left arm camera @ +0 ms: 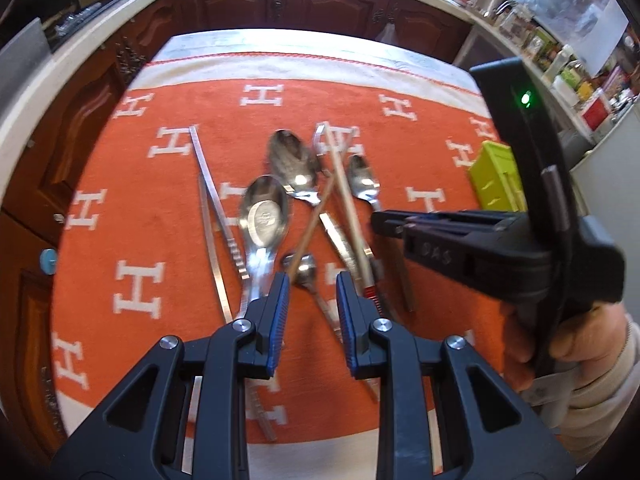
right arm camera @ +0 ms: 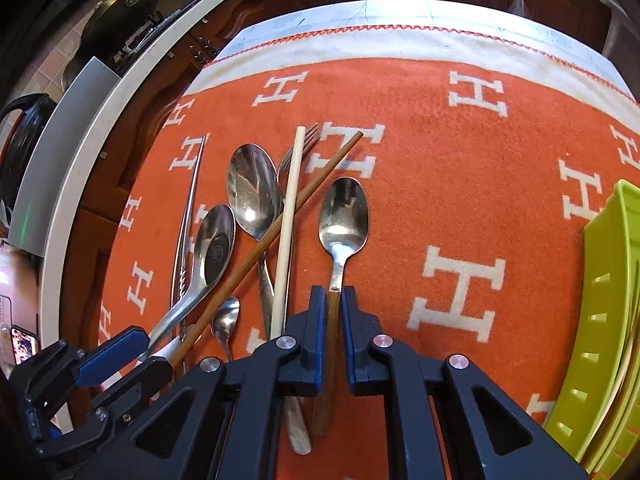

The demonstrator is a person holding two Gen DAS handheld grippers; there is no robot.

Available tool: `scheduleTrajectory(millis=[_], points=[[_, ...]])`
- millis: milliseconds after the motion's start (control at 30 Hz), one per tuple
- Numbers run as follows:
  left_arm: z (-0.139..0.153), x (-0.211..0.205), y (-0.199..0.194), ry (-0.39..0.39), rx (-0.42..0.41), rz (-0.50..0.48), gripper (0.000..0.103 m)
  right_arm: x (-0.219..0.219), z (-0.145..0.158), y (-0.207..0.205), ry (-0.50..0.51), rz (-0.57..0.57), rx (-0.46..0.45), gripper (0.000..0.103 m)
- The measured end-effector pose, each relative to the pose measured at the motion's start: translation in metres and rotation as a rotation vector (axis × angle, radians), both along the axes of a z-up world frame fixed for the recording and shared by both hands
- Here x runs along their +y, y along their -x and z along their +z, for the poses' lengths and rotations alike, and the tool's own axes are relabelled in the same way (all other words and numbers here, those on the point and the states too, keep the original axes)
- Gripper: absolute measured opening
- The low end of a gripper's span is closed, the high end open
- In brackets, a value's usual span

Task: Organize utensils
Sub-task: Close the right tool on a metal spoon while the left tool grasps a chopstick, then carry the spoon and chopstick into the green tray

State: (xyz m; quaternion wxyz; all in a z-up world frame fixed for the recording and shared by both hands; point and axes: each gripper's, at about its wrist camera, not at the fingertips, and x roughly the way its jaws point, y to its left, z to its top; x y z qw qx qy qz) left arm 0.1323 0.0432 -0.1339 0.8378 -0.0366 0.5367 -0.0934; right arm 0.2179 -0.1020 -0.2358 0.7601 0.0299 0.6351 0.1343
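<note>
Right tongs [right arm camera: 332, 300]: pointing steeply down, clamped on the wooden handle of a spoon; the blue pads are pressing that handle from both sides.
Wooden-handled spoon [right arm camera: 343, 216]: lying on the blanket with its bowl toward twelve o'clock from the right tongs and its handle running back between them.
Left tongs [left arm camera: 308, 292]: standing slightly apart above the pile, holding nothing; in the right wrist view they are sitting at eight o'clock, with a steel handle and a brown chopstick end lying between the pads.
Small spoon [left arm camera: 302, 266]: lying just ahead of the left tongs, its bowl partly under the brown chopstick.
Brown chopstick [right arm camera: 280, 228]: crossing the pale chopstick [right arm camera: 288, 216] diagonally, touching it.
Large spoons: one [right arm camera: 254, 192] lying at eleven o'clock from the right tongs, another with a stamped bowl [right arm camera: 214, 246] at ten o'clock, just beside each other.
Fork [right arm camera: 298, 148]: showing its tines beyond the pale chopstick, mostly hidden.
Kitchen tweezers [left arm camera: 212, 208]: lying at the far nine o'clock edge of the pile.
Green tray [right arm camera: 600, 300]: sitting at three o'clock, well apart from the pile.
Surface: carrying an orange blanket [right arm camera: 440, 160] with white H letters.
Person's hand [left arm camera: 568, 344]: gripping the right tool's handle, sleeve pale.
</note>
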Motion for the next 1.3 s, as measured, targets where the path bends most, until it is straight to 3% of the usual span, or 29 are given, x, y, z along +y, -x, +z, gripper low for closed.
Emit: scheduleTrajectory(millis=[300, 567, 833, 1000, 1300], points=[[-0.023, -0.025, -0.012, 0.080, 0.033, -0.078, 0.016, -0.035, 0.013, 0.025, -0.036, -0.074, -0.015, 0.007], [-0.056, -0.042, -0.025, 0.015, 0.095, -0.080, 0.016, -0.054, 0.032, 0.045, -0.064, -0.091, -0.068, 0.007], [-0.057, -0.044, -0.028, -0.011, 0.077, -0.064, 0.015, -0.062, 0.037, 0.055, -0.086, -0.094, -0.084, 0.007], [-0.055, -0.046, -0.030, -0.027, 0.088, -0.049, 0.003, -0.067, 0.037, 0.057, -0.107, -0.103, -0.080, 0.007], [-0.040, -0.041, -0.015, -0.018, 0.083, 0.010, 0.003, -0.078, 0.049, 0.065, -0.137, -0.113, -0.098, 0.007]])
